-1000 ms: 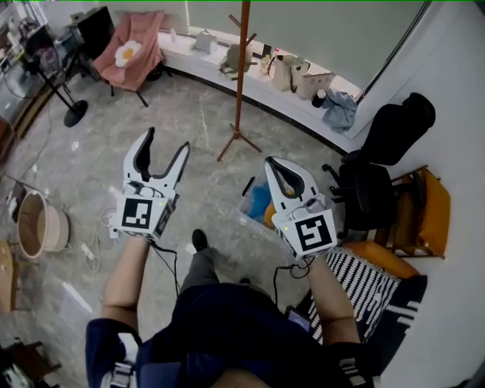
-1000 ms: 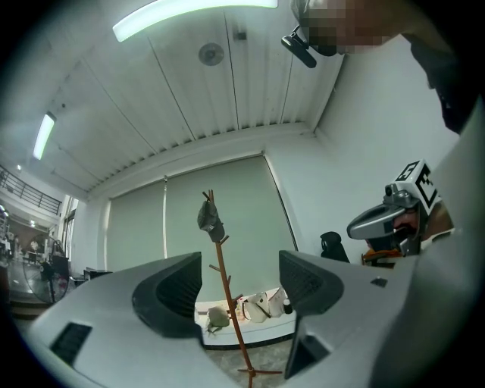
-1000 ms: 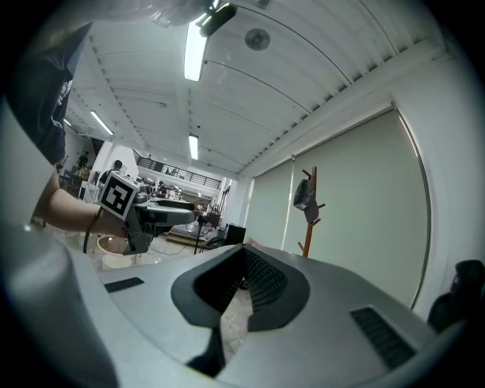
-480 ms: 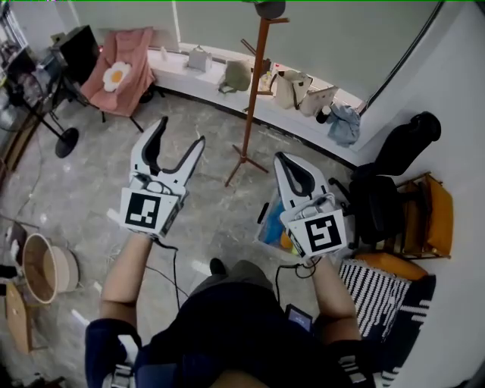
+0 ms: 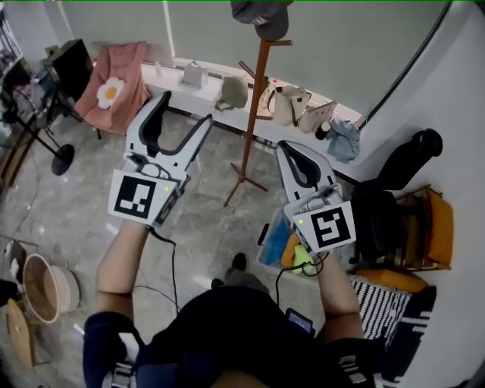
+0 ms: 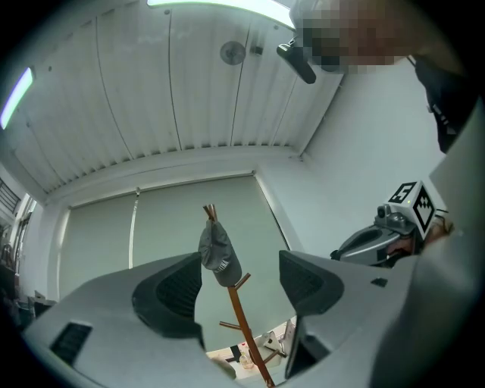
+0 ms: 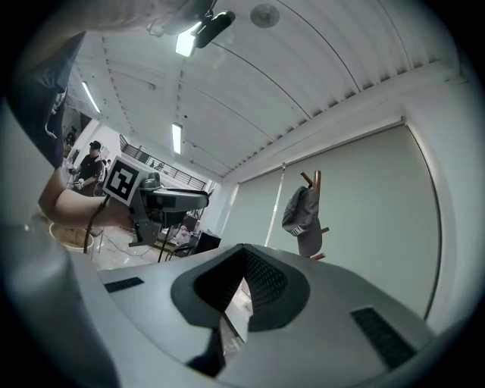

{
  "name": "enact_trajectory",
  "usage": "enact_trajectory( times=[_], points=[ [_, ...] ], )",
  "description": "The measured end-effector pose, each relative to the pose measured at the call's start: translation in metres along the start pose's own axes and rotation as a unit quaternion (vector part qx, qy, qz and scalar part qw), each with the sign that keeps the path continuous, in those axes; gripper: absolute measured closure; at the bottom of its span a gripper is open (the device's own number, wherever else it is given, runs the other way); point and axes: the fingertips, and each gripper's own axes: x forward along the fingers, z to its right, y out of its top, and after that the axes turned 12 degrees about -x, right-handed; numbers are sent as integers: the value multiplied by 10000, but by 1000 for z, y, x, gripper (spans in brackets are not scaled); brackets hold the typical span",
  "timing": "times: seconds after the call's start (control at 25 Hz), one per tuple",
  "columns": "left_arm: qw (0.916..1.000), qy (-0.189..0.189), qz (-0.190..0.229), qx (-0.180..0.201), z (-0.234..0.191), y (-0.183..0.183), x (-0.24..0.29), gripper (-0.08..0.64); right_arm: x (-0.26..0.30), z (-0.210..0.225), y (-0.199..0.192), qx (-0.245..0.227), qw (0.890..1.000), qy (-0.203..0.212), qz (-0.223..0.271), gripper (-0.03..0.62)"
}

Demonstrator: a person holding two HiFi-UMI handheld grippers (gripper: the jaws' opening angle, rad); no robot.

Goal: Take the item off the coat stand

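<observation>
**Cap at the top of the stand, not yet gripped**

A grey cap [image 5: 261, 17] hangs from the topmost peg of the coat stand [image 5: 254, 114], well apart from both tools. The left hand-held gripper [image 5: 184, 112] is raised toward it with its jaws spread wide and nothing between them; in the left gripper view the cap shows in the gap, but far off. The right hand-held gripper [image 5: 293, 151] has its jaws pressed together, empty.

The cap looks like soft, limp cloth with a stiffer curved brim and small white lettering. The stand is a slim reddish-brown wooden pole with short angled pegs and splayed feet on a polished stone floor [image 5: 76, 197].

The likely trouble is in the pull. A sideways tug could catch the cap's band on the upturned peg and rock or tip so narrow a stand. Pinching only a thin fold of cloth could let it slip free and drop. Lifting up before drawing away seems safer.
</observation>
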Motion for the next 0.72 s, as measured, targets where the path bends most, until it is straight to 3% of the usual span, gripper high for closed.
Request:
enact_trajectory(
  times=[0.36, 0.72],
  points=[
    [9999, -53, 61, 146, -32, 9, 103, 236, 71, 77, 3, -304, 9994, 65, 138, 572],
    [9993, -151, 132, 308, -66, 18, 162, 235, 121, 108, 0, -384, 9992, -4, 132, 572]
  ],
)
